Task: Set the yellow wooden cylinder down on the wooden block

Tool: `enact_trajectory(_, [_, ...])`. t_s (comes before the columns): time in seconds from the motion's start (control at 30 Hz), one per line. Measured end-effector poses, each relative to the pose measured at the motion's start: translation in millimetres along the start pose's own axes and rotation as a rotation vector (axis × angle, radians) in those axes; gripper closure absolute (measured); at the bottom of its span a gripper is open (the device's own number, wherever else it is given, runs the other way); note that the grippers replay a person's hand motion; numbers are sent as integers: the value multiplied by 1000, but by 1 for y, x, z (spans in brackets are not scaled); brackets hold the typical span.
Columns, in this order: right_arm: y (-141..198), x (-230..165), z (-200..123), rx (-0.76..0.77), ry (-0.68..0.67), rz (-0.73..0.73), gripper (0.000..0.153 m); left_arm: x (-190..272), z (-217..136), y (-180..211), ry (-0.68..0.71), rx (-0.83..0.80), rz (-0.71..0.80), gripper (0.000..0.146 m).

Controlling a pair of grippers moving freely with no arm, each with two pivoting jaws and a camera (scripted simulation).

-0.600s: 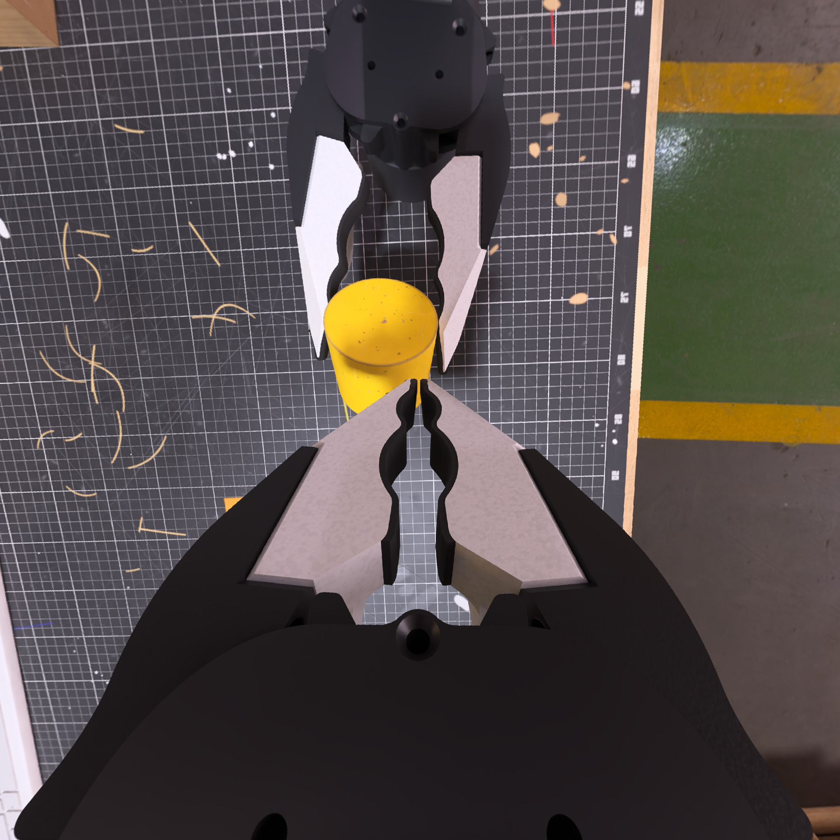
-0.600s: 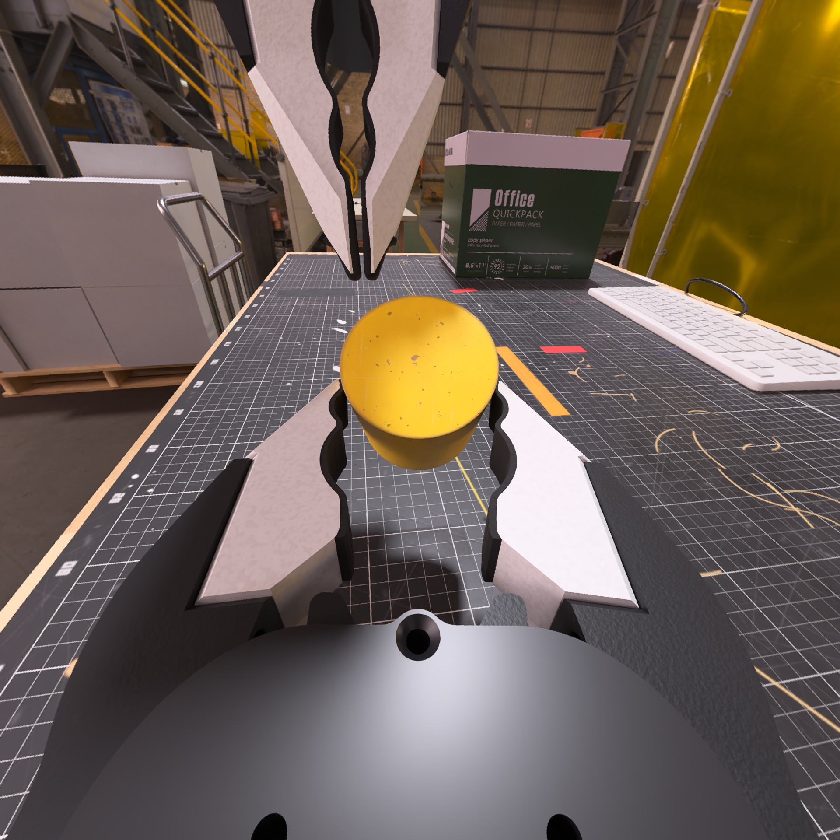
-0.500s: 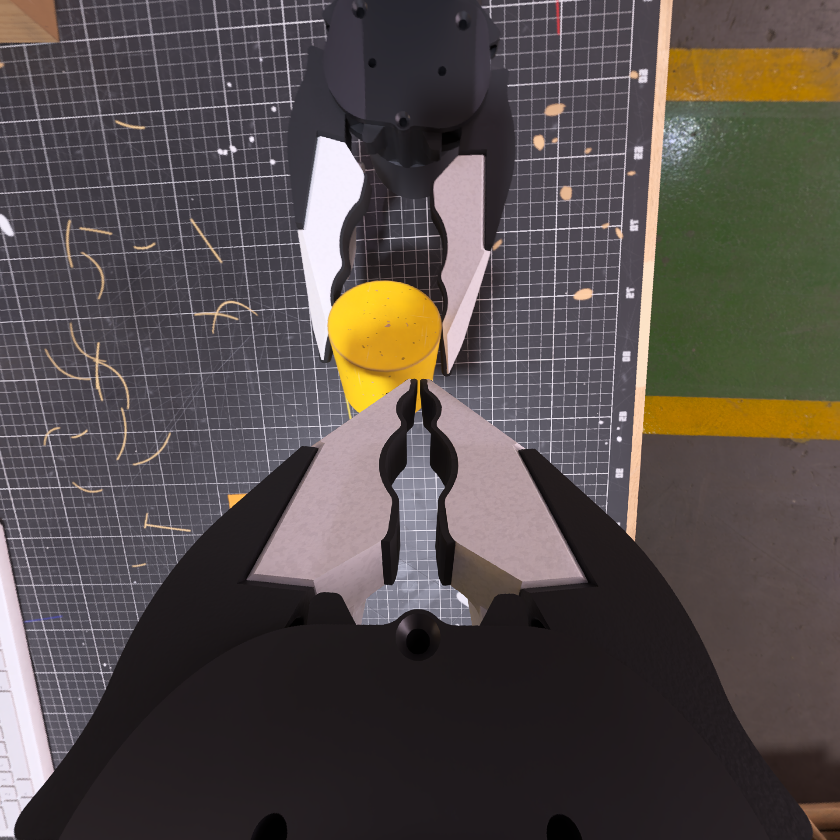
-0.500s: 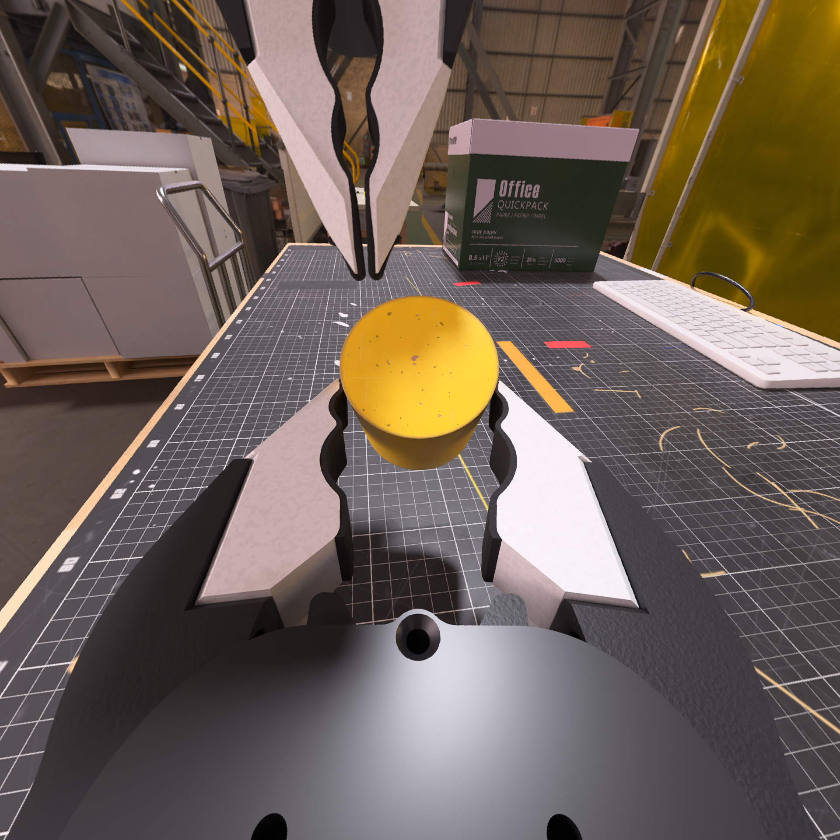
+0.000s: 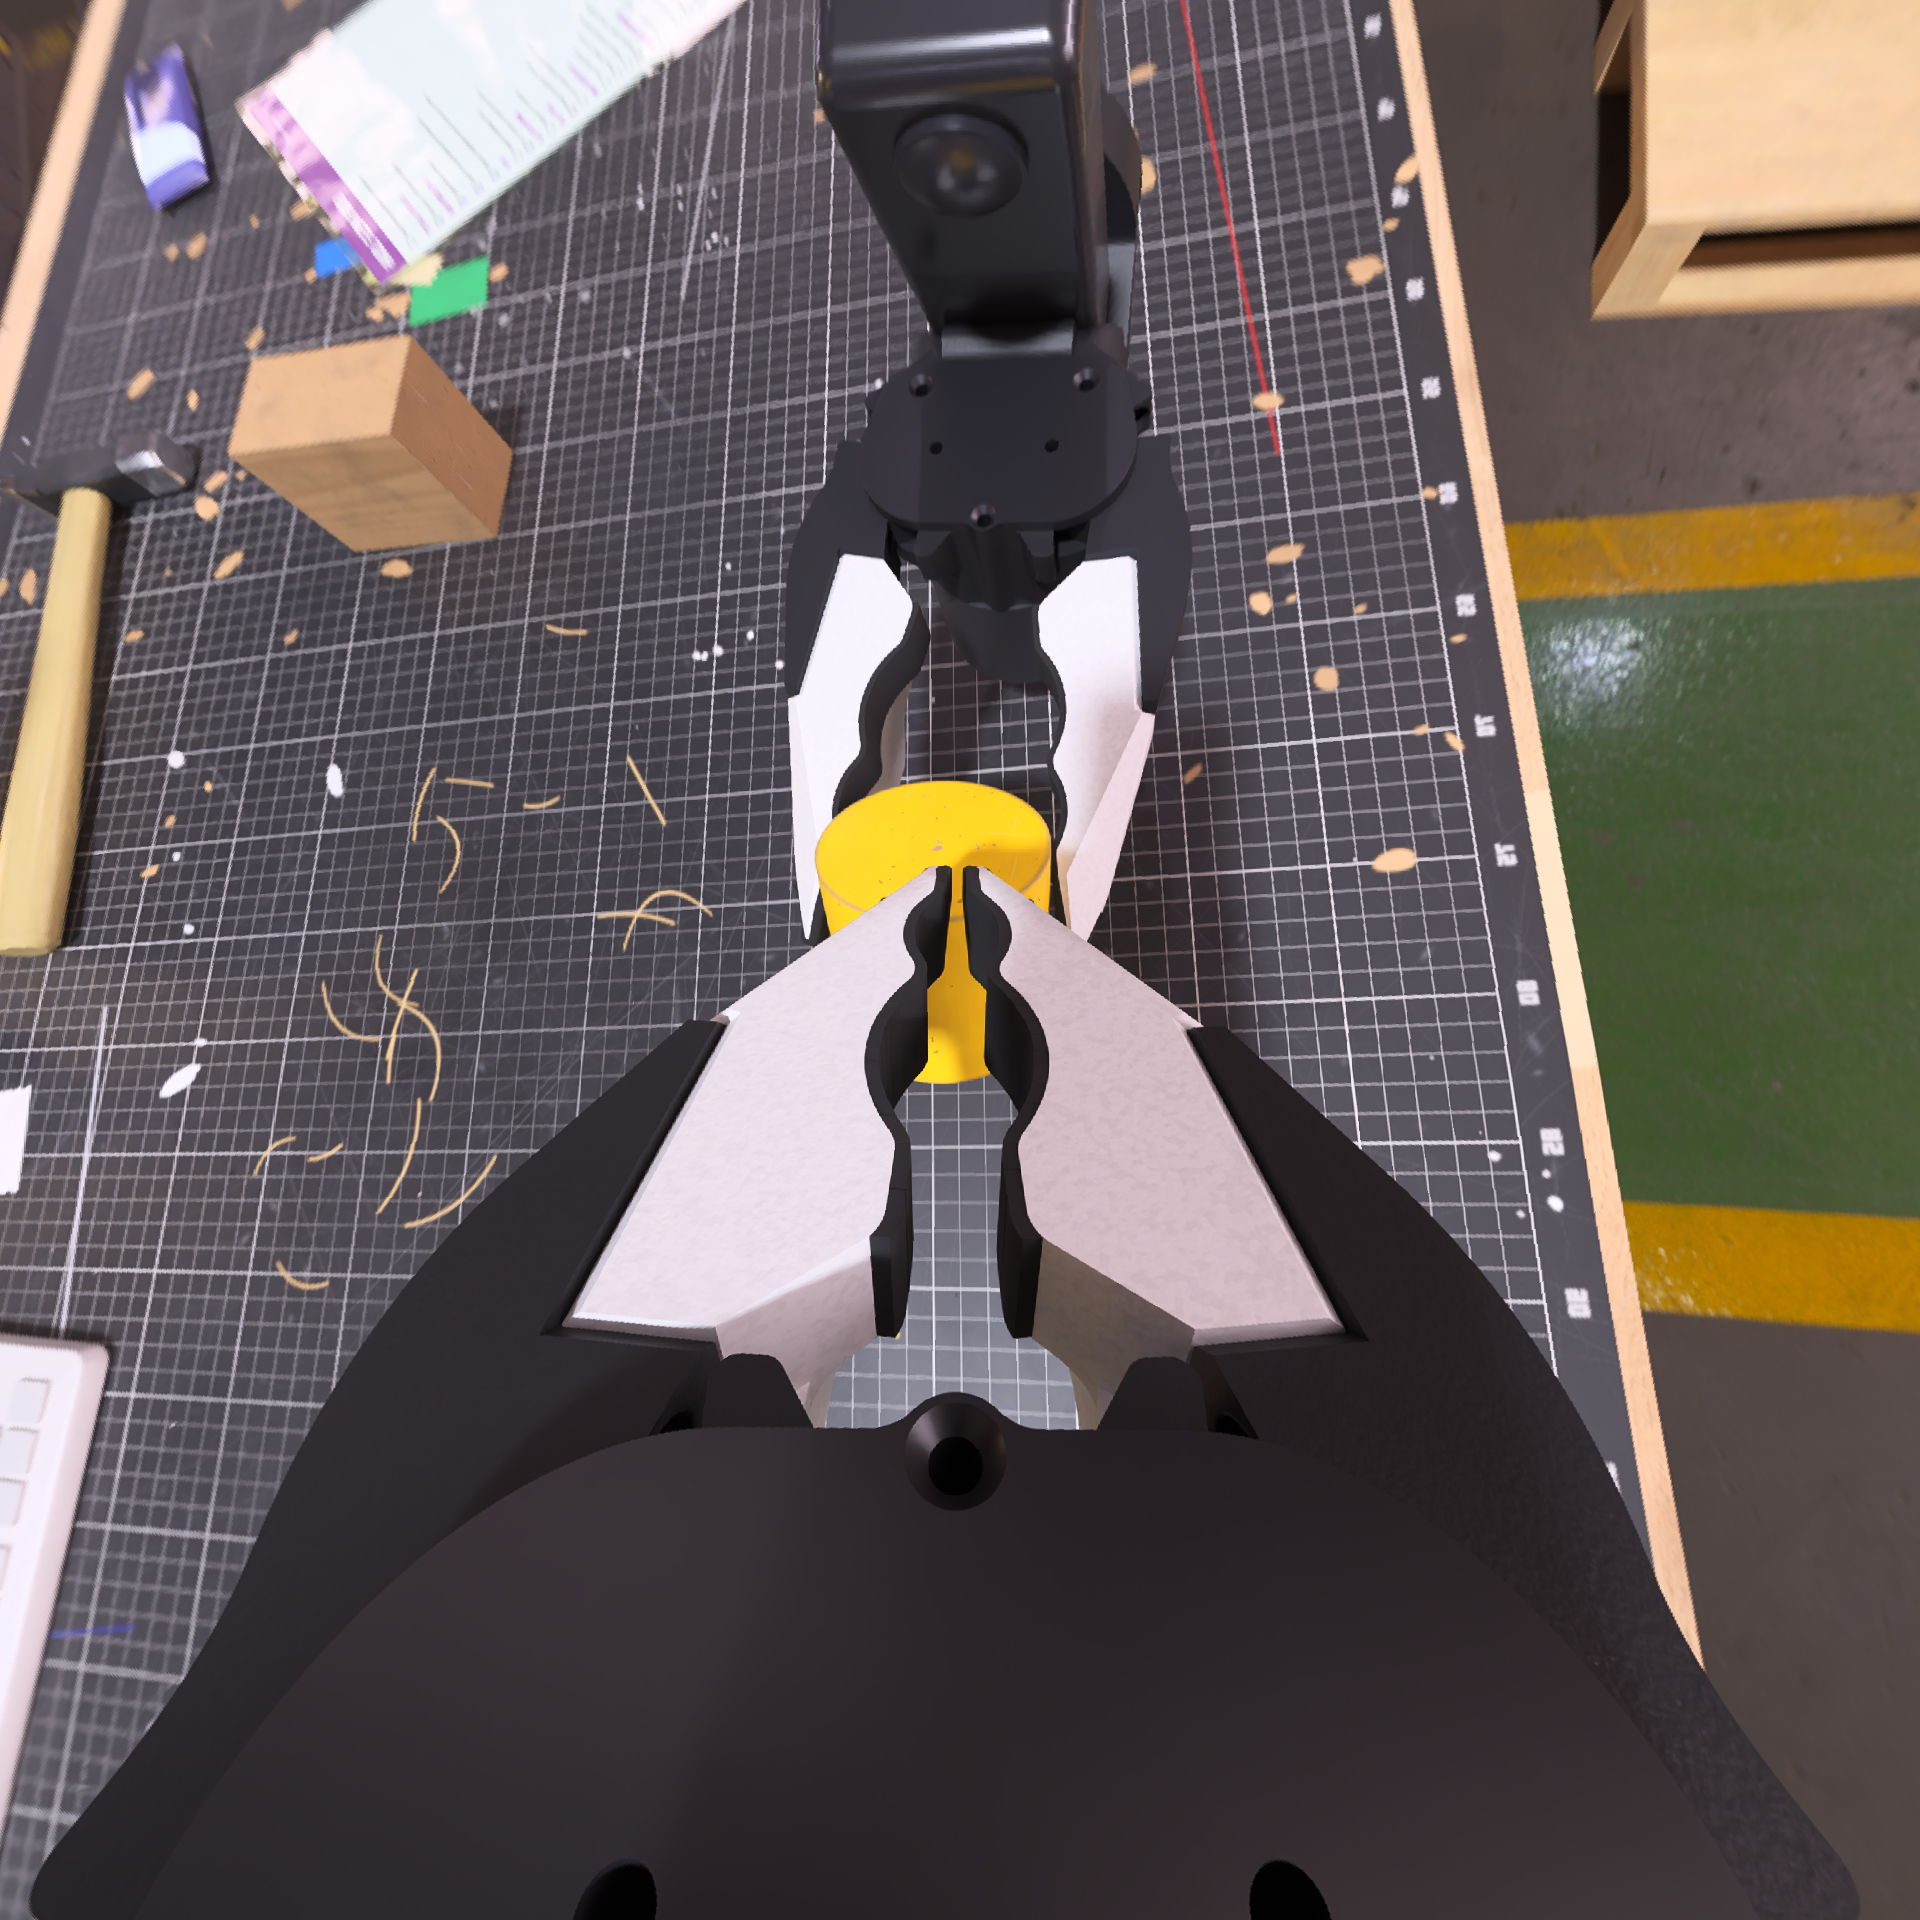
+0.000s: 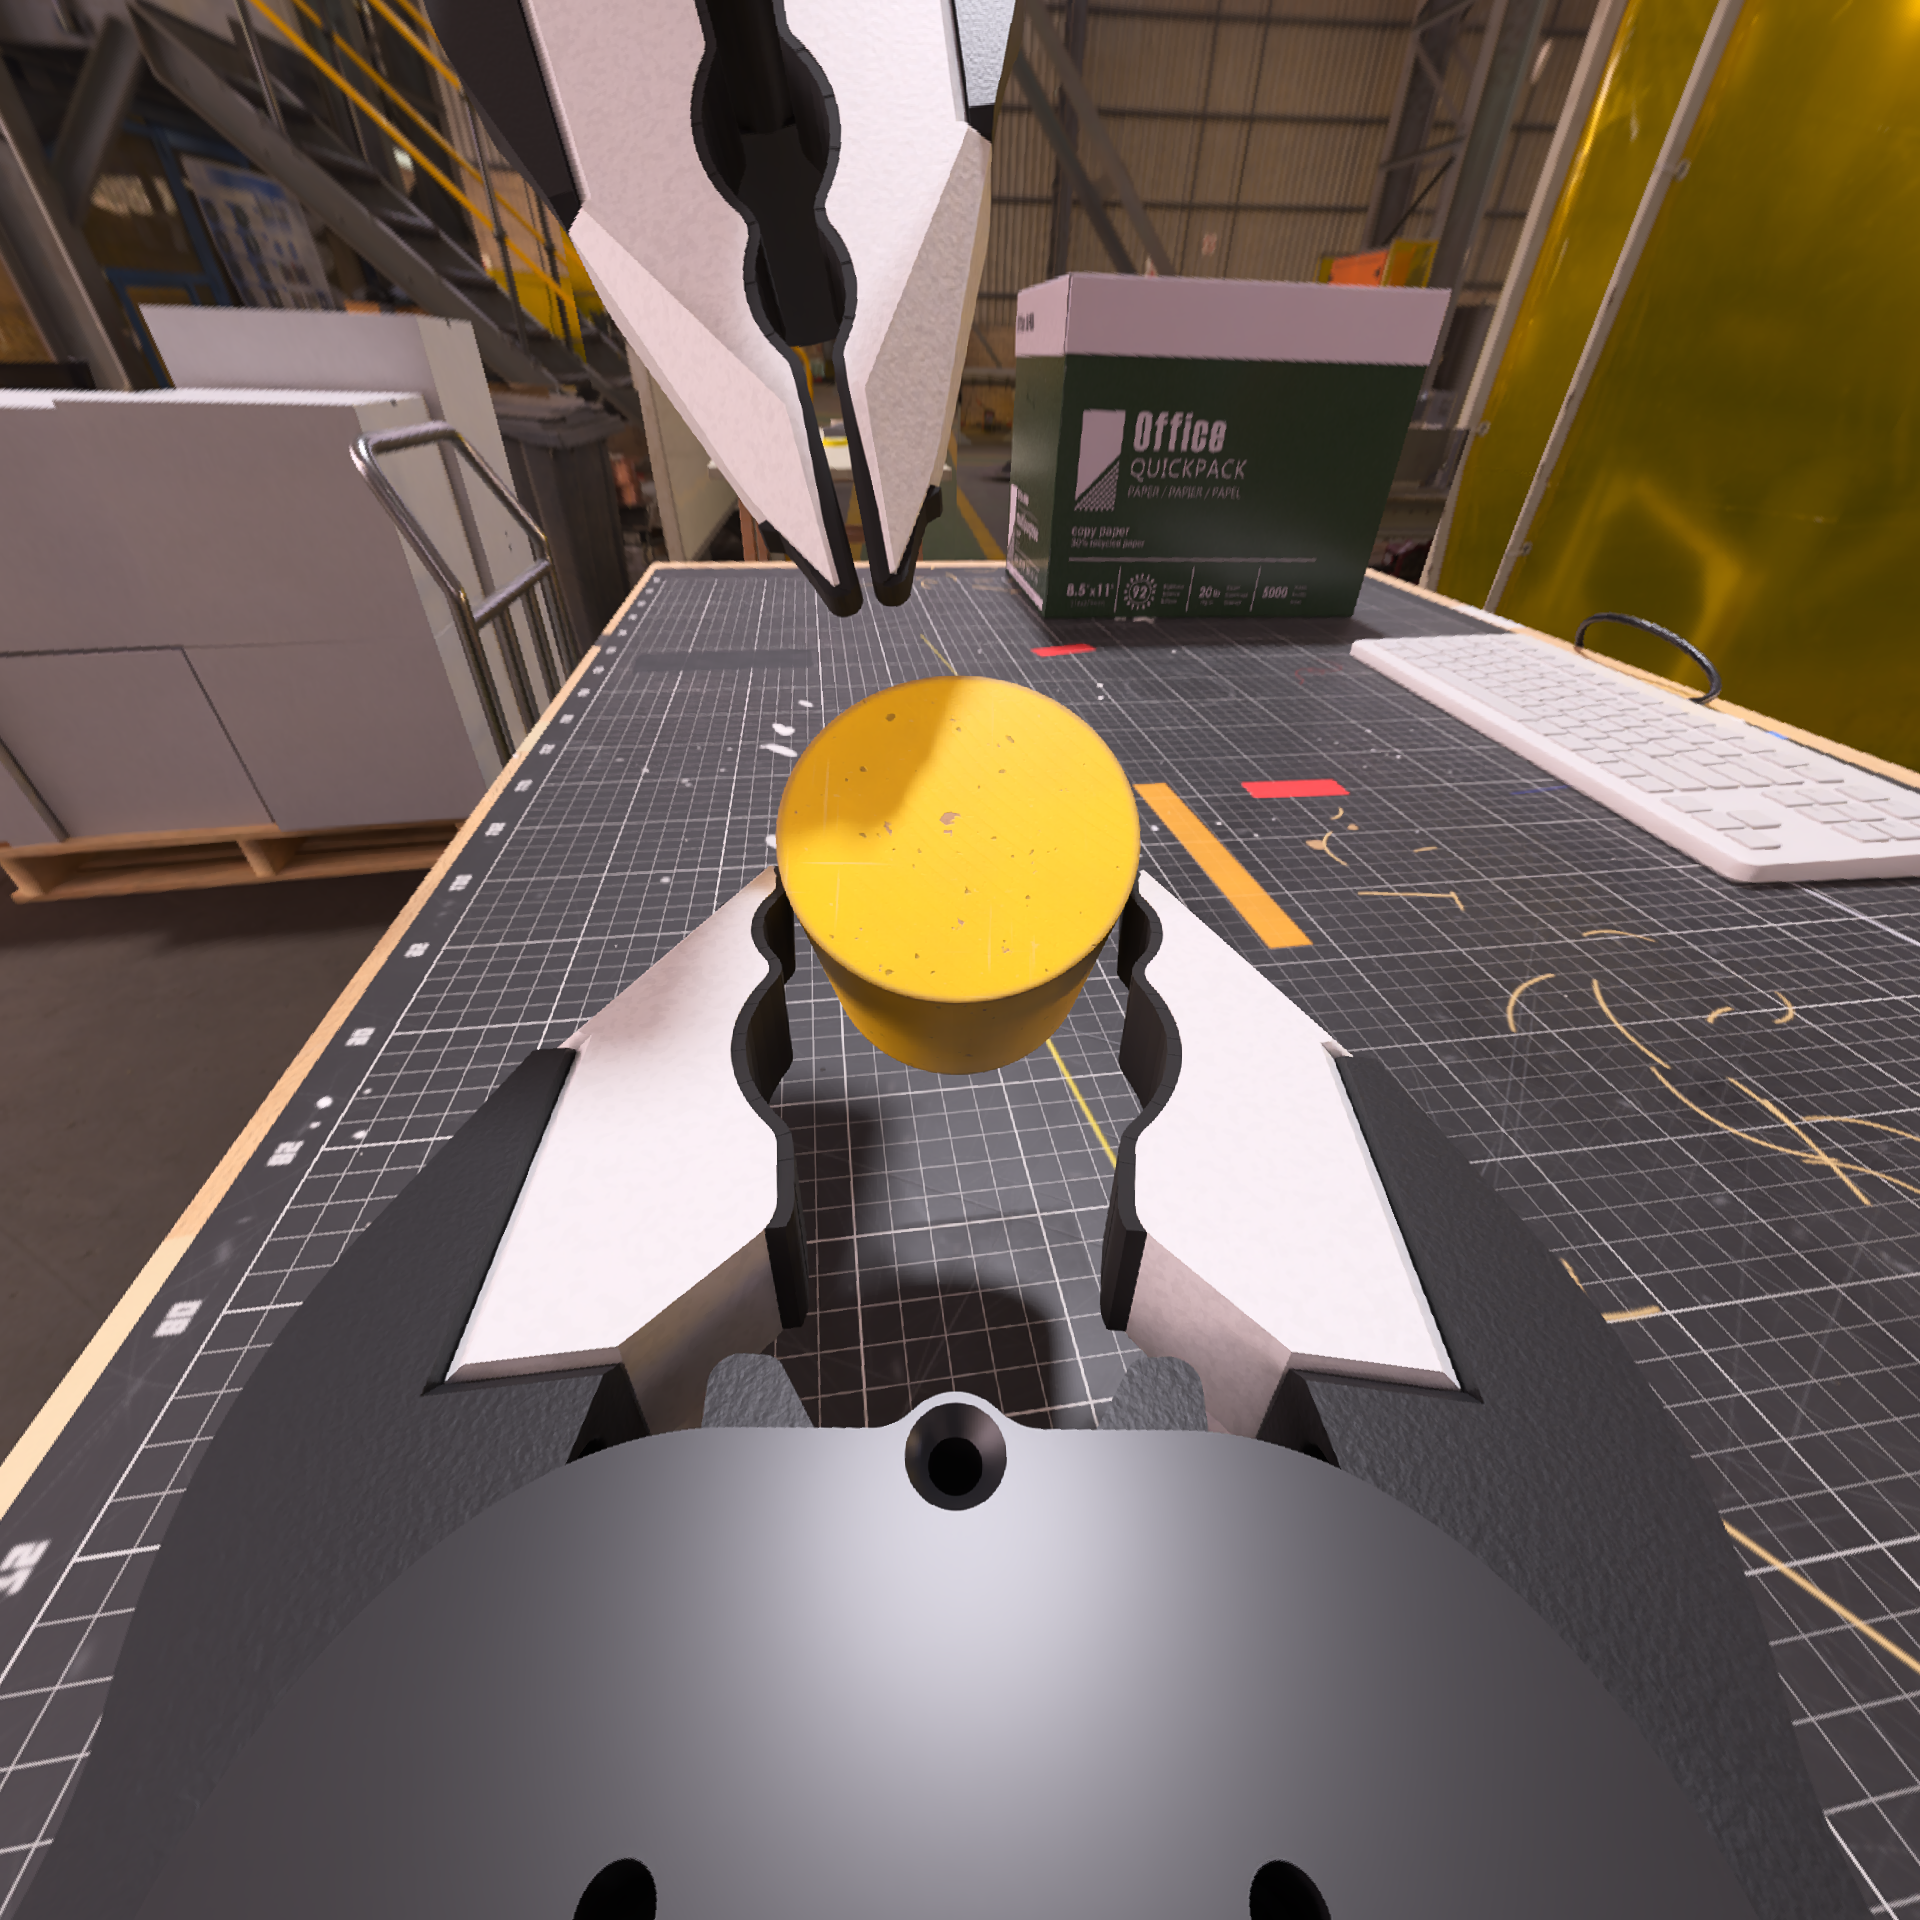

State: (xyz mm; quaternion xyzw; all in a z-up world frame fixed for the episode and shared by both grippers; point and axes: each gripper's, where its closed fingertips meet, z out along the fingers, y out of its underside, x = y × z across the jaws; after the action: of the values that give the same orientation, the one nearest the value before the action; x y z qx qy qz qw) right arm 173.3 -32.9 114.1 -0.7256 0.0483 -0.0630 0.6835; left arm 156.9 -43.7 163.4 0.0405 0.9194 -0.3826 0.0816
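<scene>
While the right gripper holds the cylinder up off the bench, its jaws are pressed on the round sides, one on each side, so the grip looks firm. It stands upright with its flat top facing up, and its shadow lies on the bench below it. From the left wrist view, the cylinder hangs near the long bench edge that runs beside the green floor. The block sits well apart from it, toward the other long edge, with a hammer just beside it. So the next move, I think, has to carry the cylinder sideways across the bench and then bring it down on the block's flat top. The left gripper hangs above, pointing down at the cylinder, with its jaws nearly closed on nothing. It is not touching the cylinder. The right gripper is the one that must do the carrying. The cylinder should stay upright, or it may roll off the block.
</scene>
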Motion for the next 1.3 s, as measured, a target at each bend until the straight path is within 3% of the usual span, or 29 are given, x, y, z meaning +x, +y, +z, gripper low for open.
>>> enact_trajectory(0.2, [3,-3,5,-48,-1,-18,90,7,-4,0,19,157,-25,144])
enact_trajectory(0.6, [7,-8,18,-84,-21,-45,90,9,-10,0,1,235,-66,144])
enact_trajectory(0.73, [4,-6,17,-80,-4,-55,90,9,-11,2,-52,199,10,143])
enact_trajectory(0.83, [-7,-6,13,-35,2,-60,90,6,-23,-6,-113,292,9,136])
enact_trajectory(0.93, [-13,-1,5,-25,42,-59,90,-3,-47,-11,-177,437,-66,123])
enact_trajectory(1.13, [-44,20,-32,36,253,-74,90,-23,-93,15,-342,653,-248,112])
enact_trajectory(1.3, [-63,34,-60,17,396,-90,90,-13,-87,61,-319,651,-347,111])
